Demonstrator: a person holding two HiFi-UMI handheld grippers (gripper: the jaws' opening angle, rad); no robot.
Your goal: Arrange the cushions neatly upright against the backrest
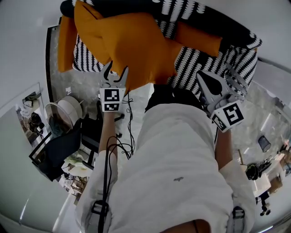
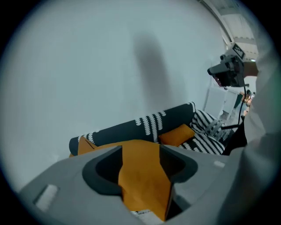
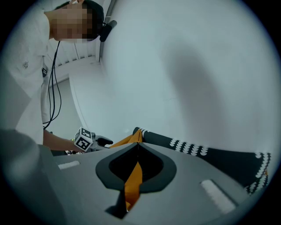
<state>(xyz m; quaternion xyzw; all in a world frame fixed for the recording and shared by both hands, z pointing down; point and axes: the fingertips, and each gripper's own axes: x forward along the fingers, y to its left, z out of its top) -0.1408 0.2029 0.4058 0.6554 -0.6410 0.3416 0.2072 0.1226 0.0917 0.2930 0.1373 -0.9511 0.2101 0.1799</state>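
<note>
L tongs [image 1: 114, 75] [image 2: 140, 162] clamped on big orange cushion [image 1: 132, 45], fabric filling the gap. R tongs [image 1: 200, 75] [image 3: 137, 154] pinched tight on a thin fold of same cushion. Cushion's up over sofa [image 1: 200, 61] seat, tilted, not flat against backrest [image 1: 191, 11]. 2nd orange cushion [image 1: 200, 38] lies at seat's back edge, by backrest.

A sofa [image 1: 200, 63] covered in black-and-white zigzag fabric, with a dark rolled backrest [image 1: 182, 11], carries a flat orange fabric cushion [image 1: 200, 38] on its seat beside the backrest. A second orange cushion [image 1: 66, 41] sits at its left end, and a larger orange cushion [image 1: 136, 45] covers the middle.
</note>
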